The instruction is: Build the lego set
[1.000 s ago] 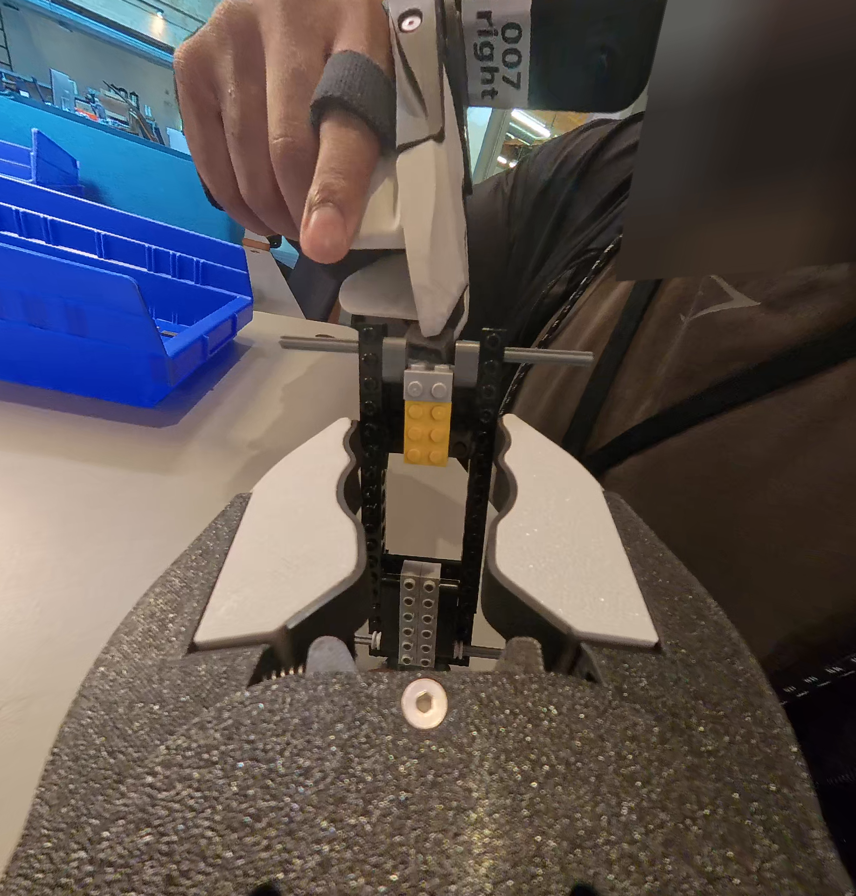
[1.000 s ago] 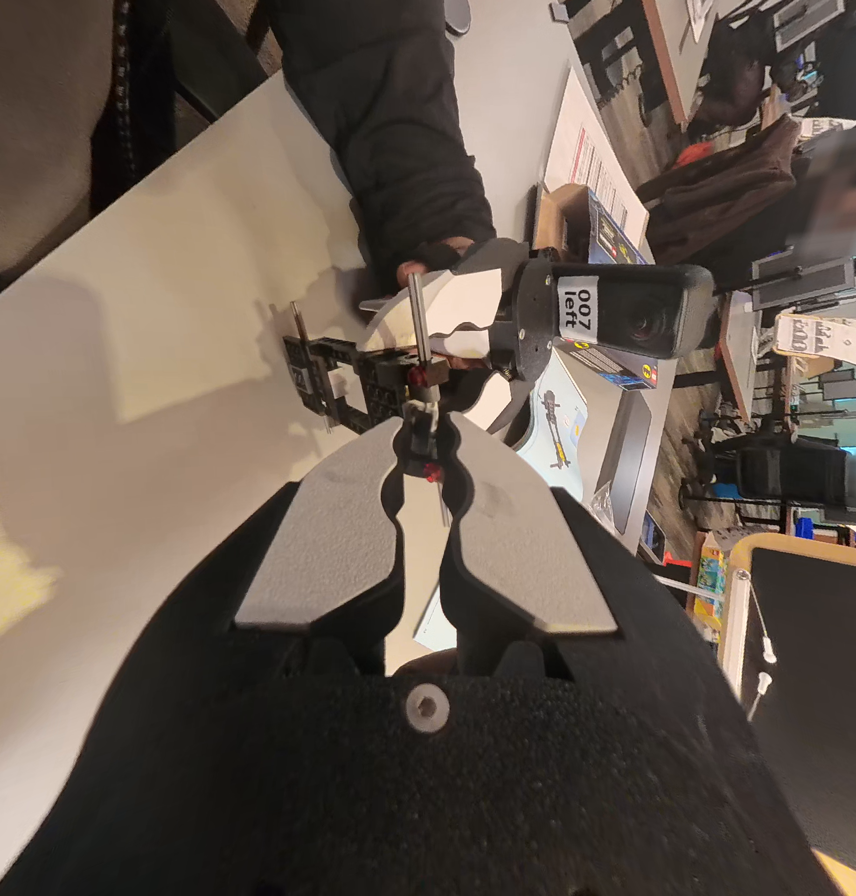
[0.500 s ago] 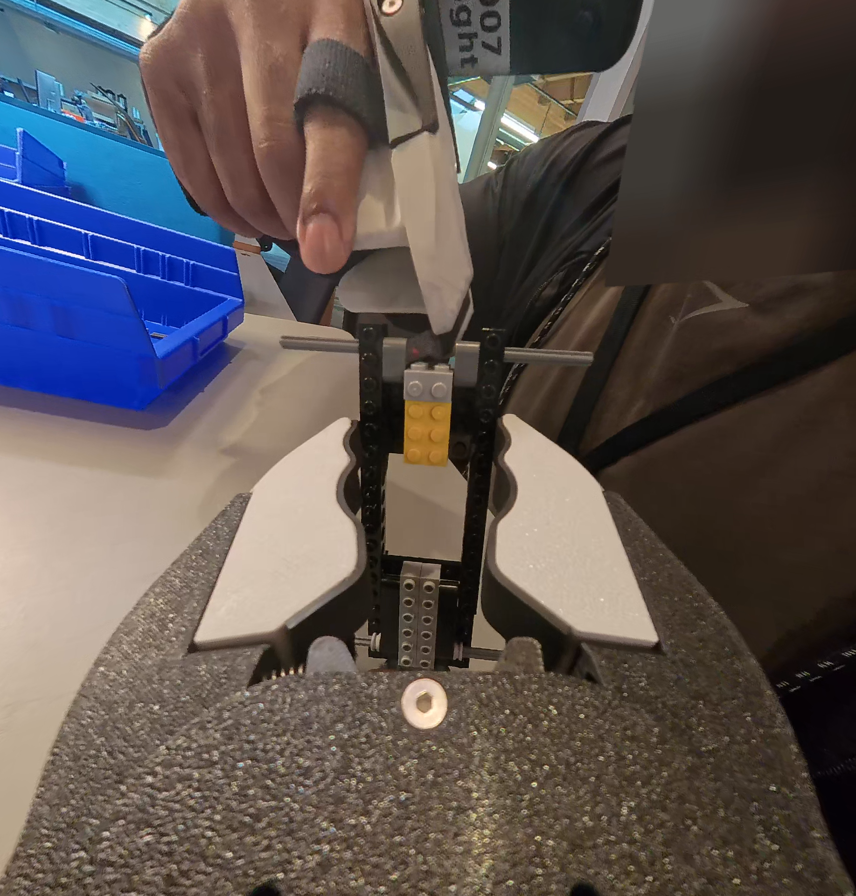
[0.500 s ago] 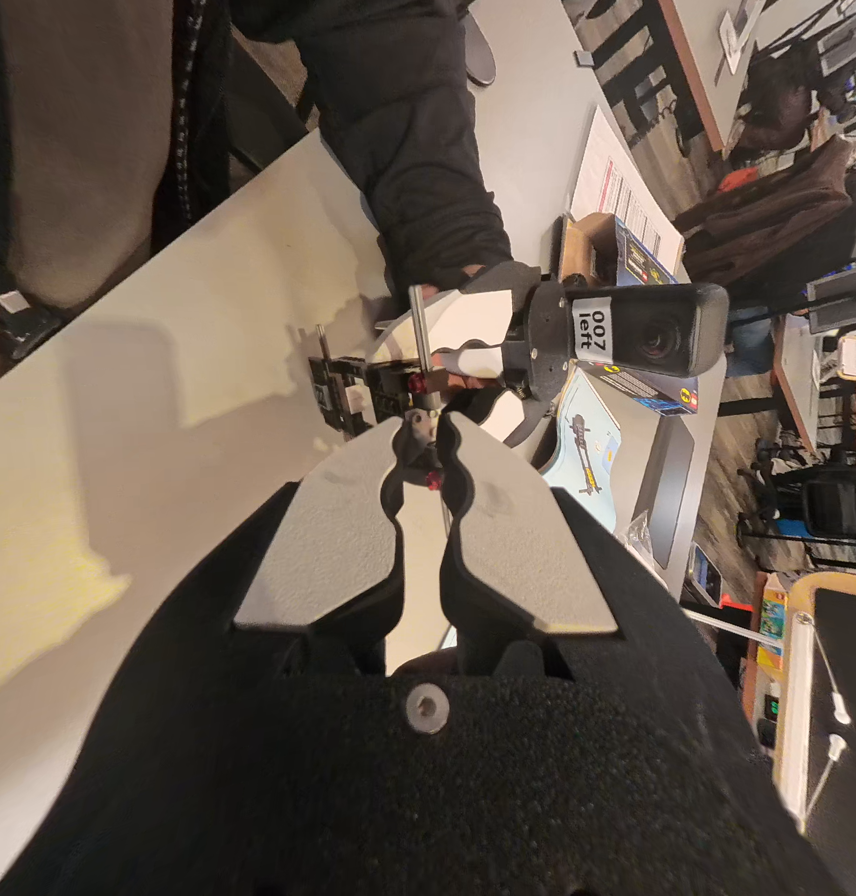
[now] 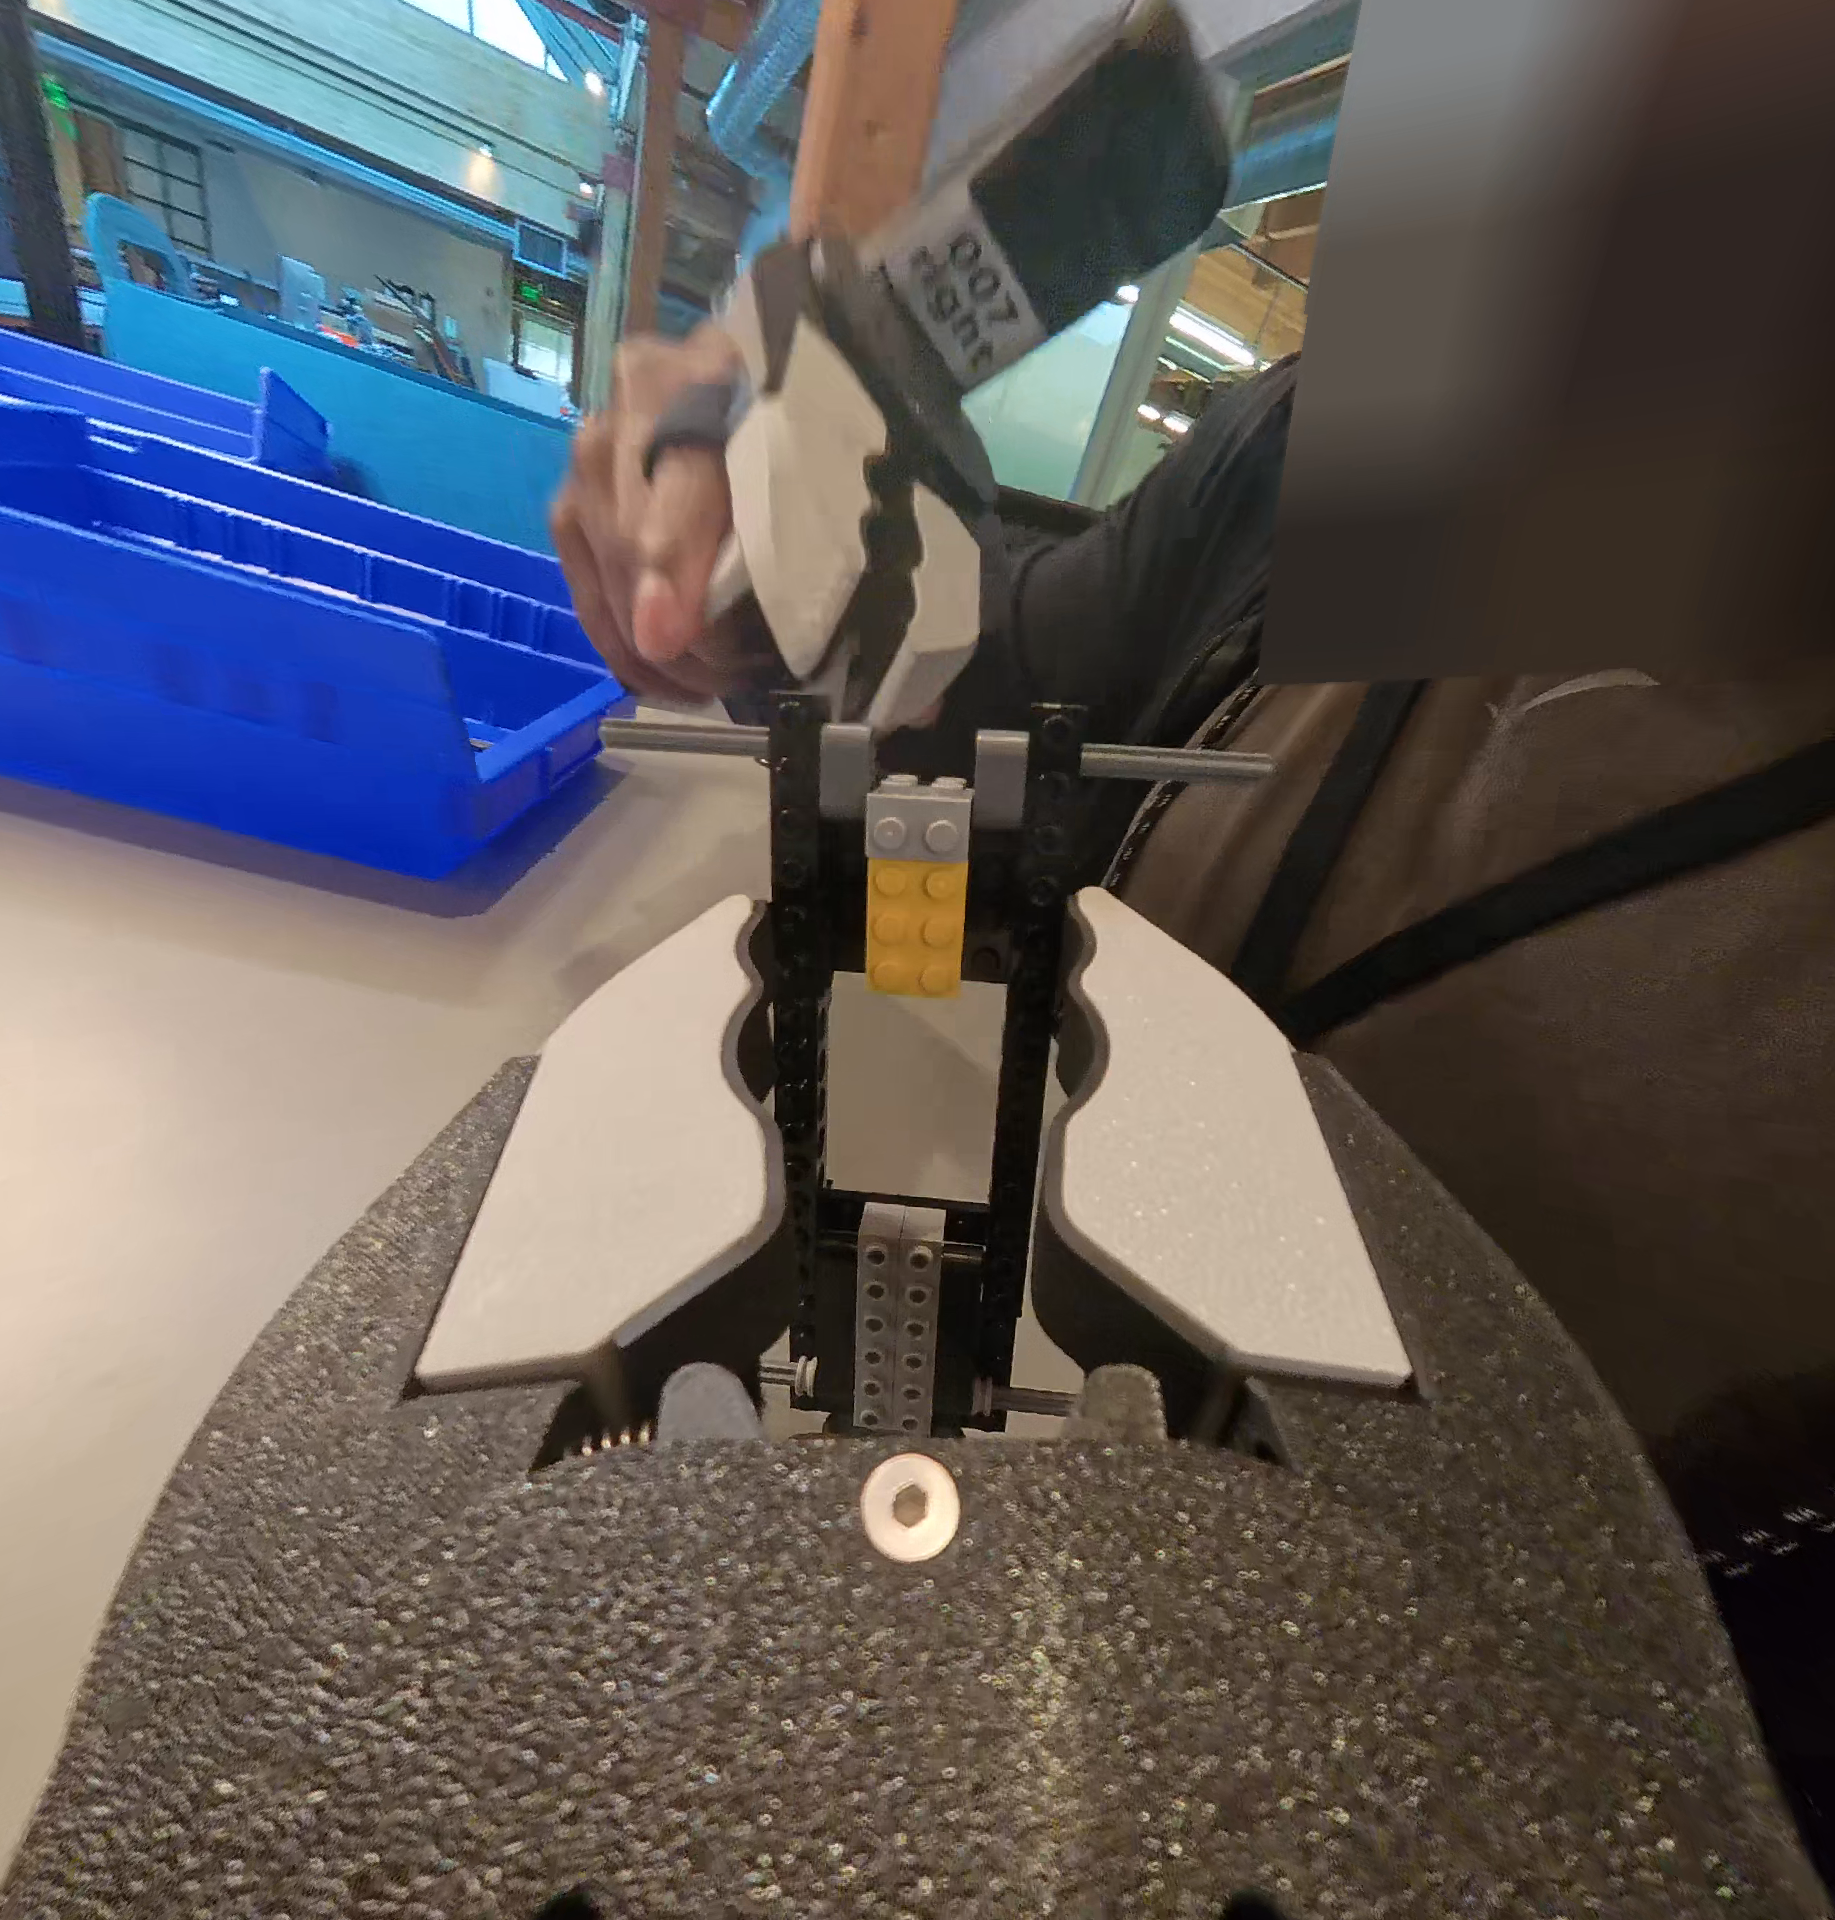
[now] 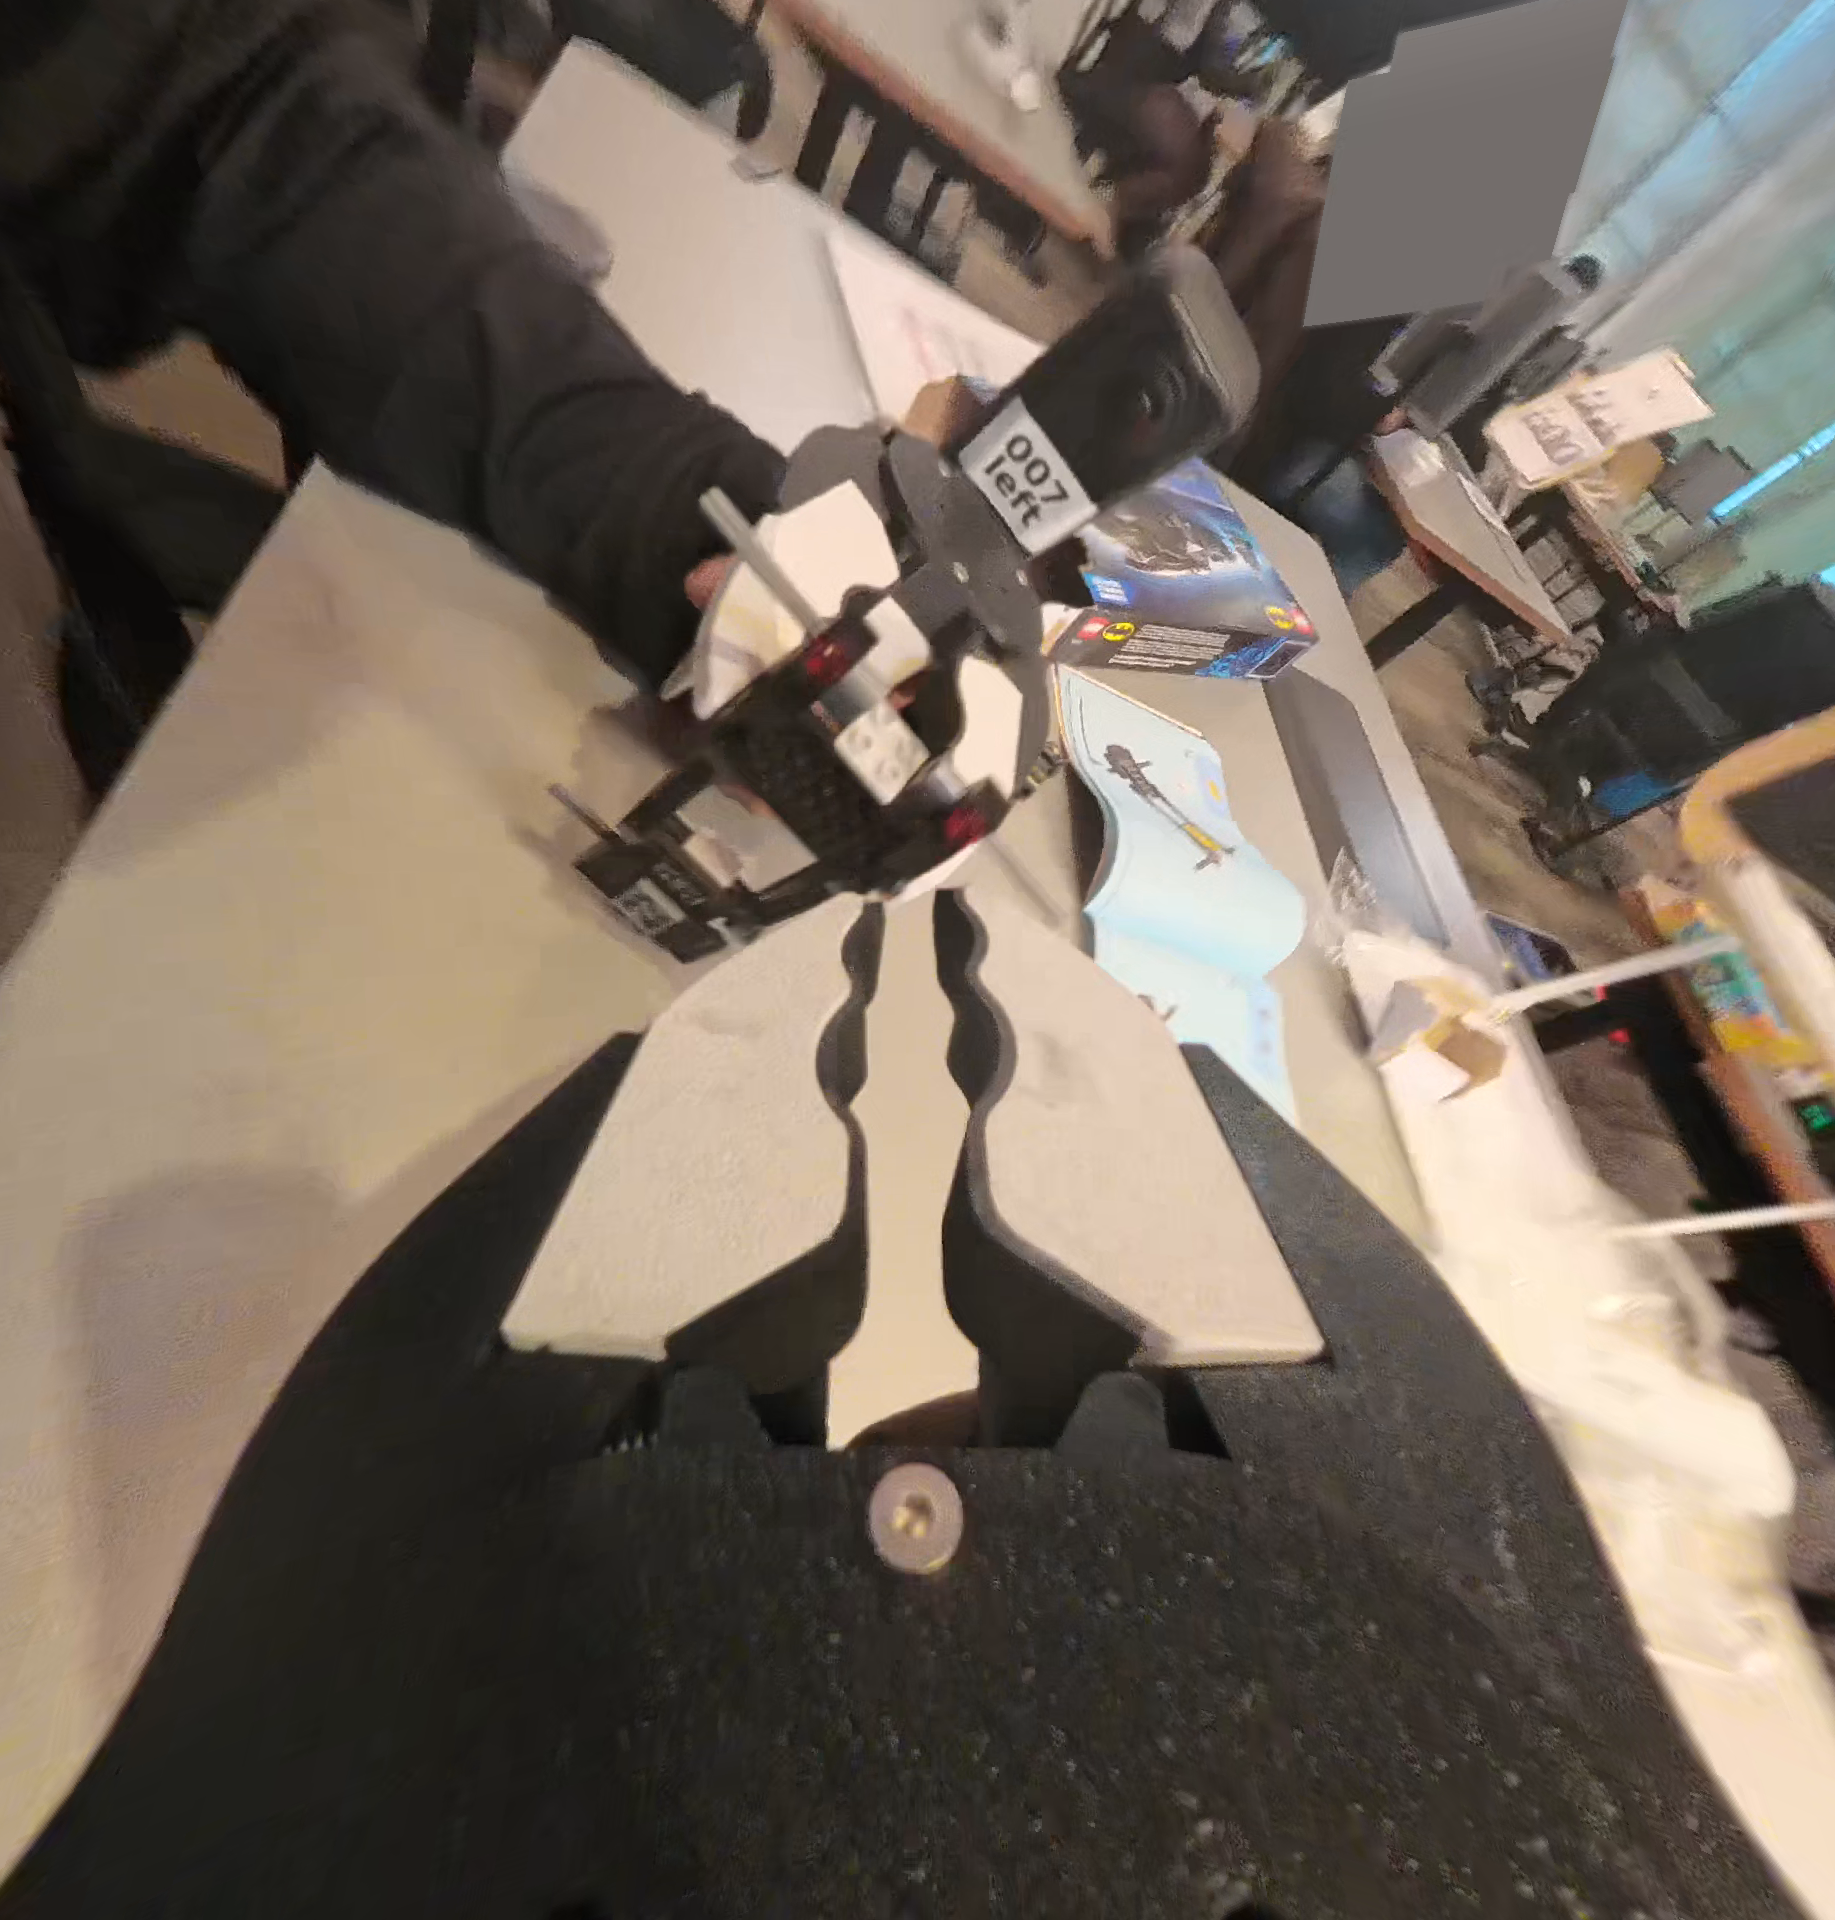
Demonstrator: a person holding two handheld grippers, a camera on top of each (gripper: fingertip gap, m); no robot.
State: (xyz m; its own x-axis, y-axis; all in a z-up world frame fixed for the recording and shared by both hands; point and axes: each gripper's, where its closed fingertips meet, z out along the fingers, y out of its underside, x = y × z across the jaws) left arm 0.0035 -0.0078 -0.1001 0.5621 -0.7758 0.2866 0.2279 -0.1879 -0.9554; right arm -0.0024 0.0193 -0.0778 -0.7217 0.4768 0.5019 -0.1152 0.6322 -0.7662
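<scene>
The brick frame [image 5: 913, 1039] sits between the two fingers of the left gripper [image 5: 913, 935], and both fingers press on its side bars. A rod [image 5: 934, 753] runs across the frame's far end and sticks out at 9 and 3 o'clock. The right gripper [image 5: 871, 665] hangs just past that end, at 12 o'clock, with nothing between its fingers. The bin [image 5: 269, 665] stands on the table [image 5: 217, 1091] at 10 o'clock. In the right wrist view, a box [image 6: 1183, 613] and a booklet [image 6: 1183, 883] lie on the table at 1 o'clock, behind the frame.
</scene>
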